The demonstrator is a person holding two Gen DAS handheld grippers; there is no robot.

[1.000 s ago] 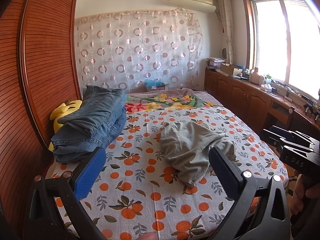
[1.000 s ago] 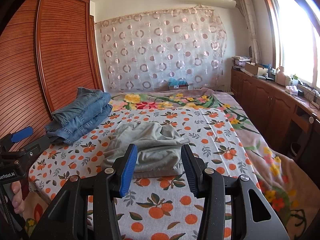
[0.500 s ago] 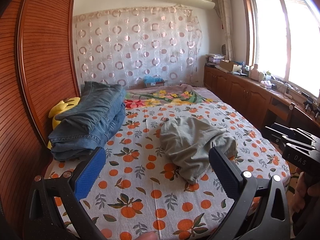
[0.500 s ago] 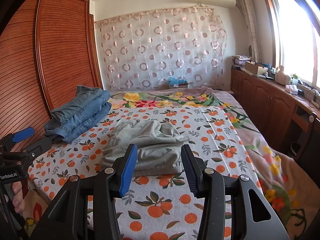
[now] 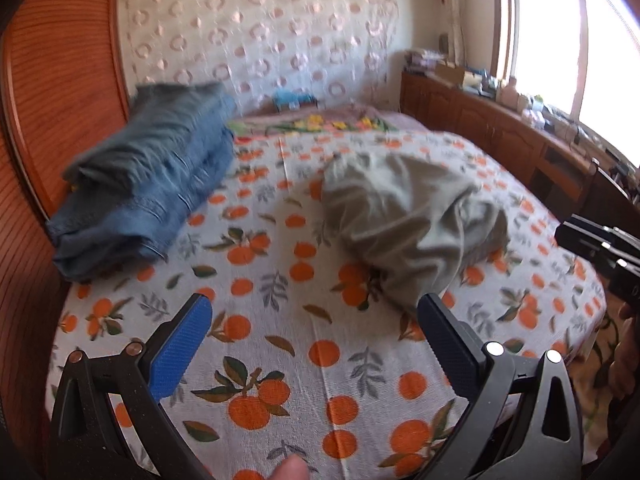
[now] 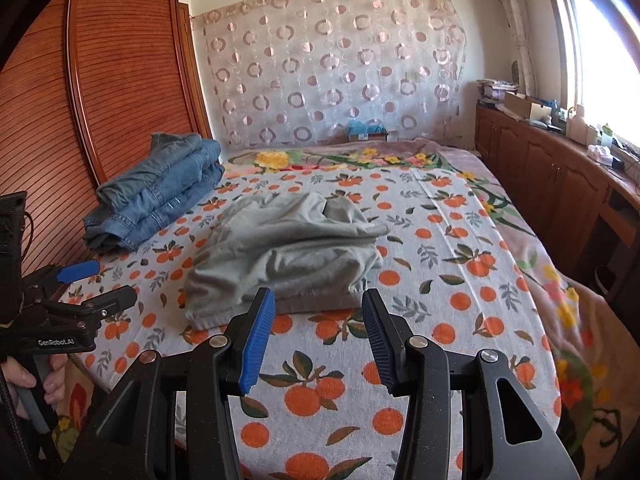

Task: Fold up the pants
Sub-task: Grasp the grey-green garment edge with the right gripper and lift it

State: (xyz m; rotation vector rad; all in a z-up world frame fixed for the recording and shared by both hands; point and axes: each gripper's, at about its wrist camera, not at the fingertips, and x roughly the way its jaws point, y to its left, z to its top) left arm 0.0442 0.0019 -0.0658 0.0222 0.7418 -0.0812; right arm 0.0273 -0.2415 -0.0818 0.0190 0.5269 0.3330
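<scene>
Crumpled grey-green pants [image 5: 404, 216] [image 6: 288, 252] lie in a heap in the middle of the bed with the orange-print sheet [image 5: 304, 344] [image 6: 460, 280]. My left gripper [image 5: 314, 316] hovers over the sheet at the bed's near edge, open wide, nothing between its blue pads; the pants' near corner lies just beyond its right finger. My right gripper [image 6: 318, 312] is open too, its fingertips just short of the pants' near hem, holding nothing. In the right wrist view the left gripper [image 6: 100, 284] shows at the far left, held by a hand.
A stack of folded blue jeans [image 5: 148, 184] [image 6: 156, 192] sits at the bed's left side against a wooden wardrobe [image 6: 100, 80]. A wooden cabinet [image 6: 560, 176] with clutter runs under the window on the right. A patterned curtain [image 6: 336, 64] hangs behind the bed.
My left gripper has dropped and tilted down toward the sheet, so the bed fills more of its view. My right gripper has edged slightly lower and closer to the pants. Both stay open.
</scene>
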